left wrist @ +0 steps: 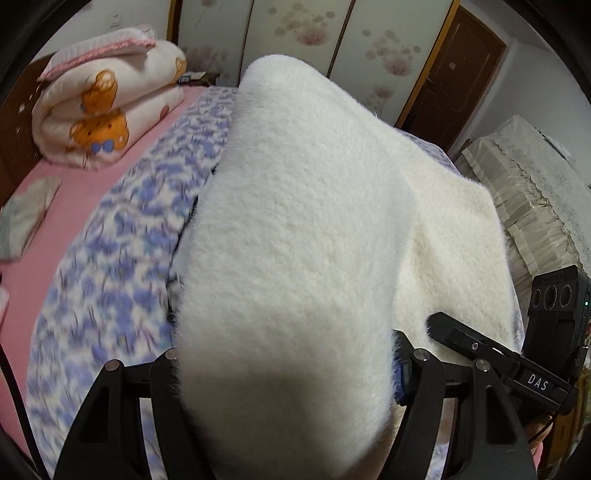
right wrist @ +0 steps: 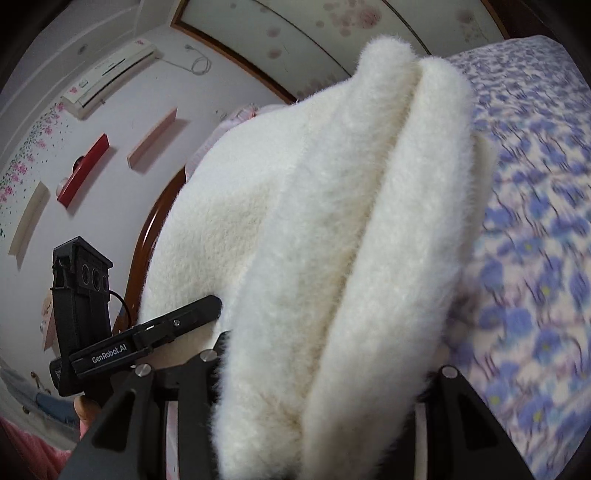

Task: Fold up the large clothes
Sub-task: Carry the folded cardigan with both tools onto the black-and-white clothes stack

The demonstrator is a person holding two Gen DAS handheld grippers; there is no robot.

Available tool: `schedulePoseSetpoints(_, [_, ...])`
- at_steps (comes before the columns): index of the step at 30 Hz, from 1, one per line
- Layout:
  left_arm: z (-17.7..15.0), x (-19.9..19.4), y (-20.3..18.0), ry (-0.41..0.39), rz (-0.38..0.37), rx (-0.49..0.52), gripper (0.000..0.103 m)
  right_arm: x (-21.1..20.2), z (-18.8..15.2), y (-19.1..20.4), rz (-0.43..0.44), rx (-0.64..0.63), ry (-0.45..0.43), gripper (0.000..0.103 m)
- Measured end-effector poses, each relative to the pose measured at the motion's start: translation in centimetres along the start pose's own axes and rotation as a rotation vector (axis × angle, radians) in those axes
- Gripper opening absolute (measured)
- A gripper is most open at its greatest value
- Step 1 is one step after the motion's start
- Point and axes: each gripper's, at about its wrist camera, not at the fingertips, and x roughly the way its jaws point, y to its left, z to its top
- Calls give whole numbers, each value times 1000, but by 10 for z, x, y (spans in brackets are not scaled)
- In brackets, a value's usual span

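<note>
White fluffy garment [left wrist: 295, 229] fills both wrist views, lifted above the bed [left wrist: 85, 192] with its blue-flowered cover [left wrist: 122, 236]. Long axis runs forward, away from both grippers, towards the far wardrobe doors [left wrist: 303, 29]. Left gripper [left wrist: 288, 376]: jaws fairly wide, a thick bunch of the garment pinched between them. Right gripper [right wrist: 325, 384]: narrower, clamped on a doubled fold with two ridges showing. Grippers sit side by side, each visible in the other's view, neither clearly nearer the bed. Judgement: next move lays the far hanging end onto the cover first. Folded quilt [left wrist: 107, 99] lies far left, well apart.
</note>
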Motion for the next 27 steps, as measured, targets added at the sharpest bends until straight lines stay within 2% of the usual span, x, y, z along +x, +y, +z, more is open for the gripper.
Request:
schedulePoseSetpoints(4, [56,37,32,-18,-27,32,70,43,38,-12,11,0,-32,42])
schedulePoseSetpoints(9, [91,103,76,21,-91,14,70,98,70,-47,14,18,1,43])
schedulePoseSetpoints(12, [90,154,105,58,-137,-7,70,145,78,-74,-2,52,64,43])
schedulePoseSetpoints(15, [75,210,135,155,-176,-80,71,187,72,-109,-30,80,165,42])
schedulePoseSetpoints(17, [69,220,139,141,-190,-55,73,201,62,-139,22,147,193,43])
schedulePoseSetpoints(20, [63,223,137,116,-251,3,77,194,51,-168,122,190,167,43])
schedulePoseSetpoints(26, [57,242,145,117,-324,-10,81,204,55,-183,141,189,177,44])
schedulePoseSetpoints(27, [56,244,149,114,-333,-15,82,206,57,-176,143,194,182,44])
